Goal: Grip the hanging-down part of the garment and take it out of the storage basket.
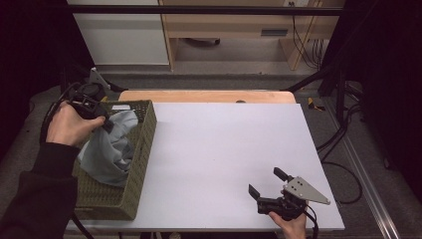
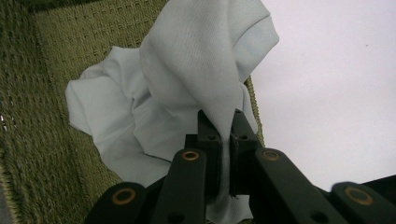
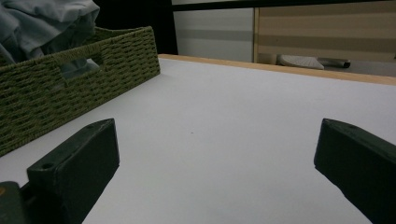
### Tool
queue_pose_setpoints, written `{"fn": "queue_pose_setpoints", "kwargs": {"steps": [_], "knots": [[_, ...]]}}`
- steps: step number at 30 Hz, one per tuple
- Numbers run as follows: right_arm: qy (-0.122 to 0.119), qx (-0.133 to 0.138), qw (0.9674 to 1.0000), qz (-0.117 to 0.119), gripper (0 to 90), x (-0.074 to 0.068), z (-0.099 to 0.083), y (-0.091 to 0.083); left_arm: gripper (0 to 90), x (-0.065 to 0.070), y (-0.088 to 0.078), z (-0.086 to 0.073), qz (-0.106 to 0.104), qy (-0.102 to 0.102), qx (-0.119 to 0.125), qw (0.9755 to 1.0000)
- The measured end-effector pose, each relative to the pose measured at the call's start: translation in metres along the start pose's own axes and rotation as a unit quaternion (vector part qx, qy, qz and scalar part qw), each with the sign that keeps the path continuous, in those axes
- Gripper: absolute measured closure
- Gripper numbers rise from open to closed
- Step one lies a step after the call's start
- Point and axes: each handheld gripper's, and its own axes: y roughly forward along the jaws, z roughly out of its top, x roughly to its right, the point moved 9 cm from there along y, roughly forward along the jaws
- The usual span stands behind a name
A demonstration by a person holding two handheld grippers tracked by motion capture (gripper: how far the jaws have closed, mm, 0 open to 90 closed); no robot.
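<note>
A pale blue-white cloth [image 1: 112, 149] lies bunched in a woven olive basket [image 1: 142, 149] at the table's left side. My left gripper [image 1: 107, 124] is over the basket, shut on a fold of the cloth [image 2: 205, 70], which hangs in a peak from the jaws [image 2: 225, 140]. The rest of the cloth spreads on the basket floor [image 2: 37, 140]. My right gripper [image 1: 268, 181] rests low near the table's front right edge, open, with nothing between its fingers [image 3: 79, 158]. The basket [image 3: 70, 88] and cloth [image 3: 42, 23] appear far left in the right gripper view.
The white tabletop [image 1: 224, 144] stretches between the basket and the right gripper. A wooden strip [image 1: 206, 96] borders the table's far edge. Cabinets [image 1: 124, 35] and cables [image 1: 308, 45] stand beyond the table.
</note>
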Motion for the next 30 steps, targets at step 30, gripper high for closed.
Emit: {"fn": "queue_pose_setpoints", "kwargs": {"steps": [30], "knots": [[-0.003,-0.007,0.9997,0.021,0.9,-0.010,0.002,0.006,85.6,0.009,-0.085,0.009,0.022,0.019,0.062,0.9976]]}}
